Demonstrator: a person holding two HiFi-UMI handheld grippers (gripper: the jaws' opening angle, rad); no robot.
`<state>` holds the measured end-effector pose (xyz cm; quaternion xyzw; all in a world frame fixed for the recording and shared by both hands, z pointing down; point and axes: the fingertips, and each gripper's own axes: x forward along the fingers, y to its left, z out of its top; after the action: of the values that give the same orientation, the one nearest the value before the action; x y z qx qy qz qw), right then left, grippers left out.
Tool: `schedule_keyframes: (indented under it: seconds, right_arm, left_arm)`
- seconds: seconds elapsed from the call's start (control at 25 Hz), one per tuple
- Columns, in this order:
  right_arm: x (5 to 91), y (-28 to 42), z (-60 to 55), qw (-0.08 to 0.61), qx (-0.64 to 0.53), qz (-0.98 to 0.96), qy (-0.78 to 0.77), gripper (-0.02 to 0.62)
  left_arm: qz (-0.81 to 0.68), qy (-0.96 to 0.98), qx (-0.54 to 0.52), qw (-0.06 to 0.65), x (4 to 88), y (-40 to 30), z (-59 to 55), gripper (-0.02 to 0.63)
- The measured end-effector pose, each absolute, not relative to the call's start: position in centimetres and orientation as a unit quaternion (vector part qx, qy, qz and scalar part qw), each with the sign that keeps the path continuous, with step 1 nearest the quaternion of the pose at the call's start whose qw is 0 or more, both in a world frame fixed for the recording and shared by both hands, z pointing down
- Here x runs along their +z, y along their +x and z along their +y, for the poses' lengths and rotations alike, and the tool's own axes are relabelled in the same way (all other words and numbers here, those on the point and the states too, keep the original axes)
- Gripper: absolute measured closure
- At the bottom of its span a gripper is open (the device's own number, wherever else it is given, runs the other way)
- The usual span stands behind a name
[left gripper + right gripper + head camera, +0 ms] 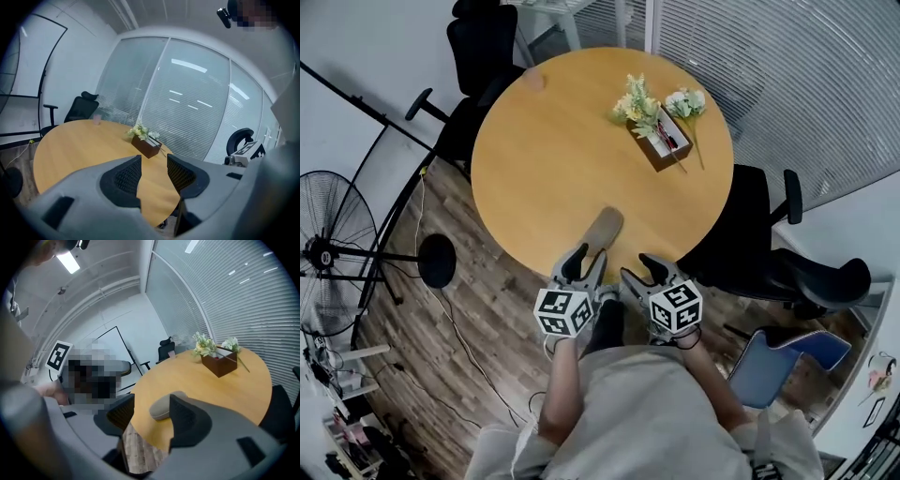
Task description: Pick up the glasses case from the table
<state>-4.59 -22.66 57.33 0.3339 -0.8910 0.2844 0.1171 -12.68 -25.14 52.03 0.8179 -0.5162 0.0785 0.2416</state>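
Observation:
The glasses case point(603, 228), a tan oblong pouch, lies near the front edge of the round wooden table point(553, 159). My left gripper point(586, 265) hovers just short of the case's near end, its jaws apart with nothing between them. In the left gripper view the left gripper point(153, 168) frames only bare table; the case is not seen there. My right gripper point(644, 272) stands open at the table's edge, to the right of the case. In the right gripper view the glasses case point(161, 408) lies beyond the right gripper point(152, 402), partly hidden by the right-hand jaw.
A brown box of flowers point(661, 141) stands at the table's far right, and a small pink cup point(532, 80) at its far left edge. Black office chairs point(483, 47) point(769, 253) flank the table. A blue chair point(778, 361) and a floor fan point(328, 248) stand nearby.

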Motion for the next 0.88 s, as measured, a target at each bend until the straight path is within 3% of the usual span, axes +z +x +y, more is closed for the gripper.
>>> schedule_keyframes:
  seconds: [0.88]
  right_arm:
    - [60.3, -5.8, -30.8, 0.108, 0.328, -0.828, 0.441, 0.371]
  left_arm:
    - [-0.393, 0.86, 0.178, 0.273, 60.6, -12.8, -33.3, 0.444]
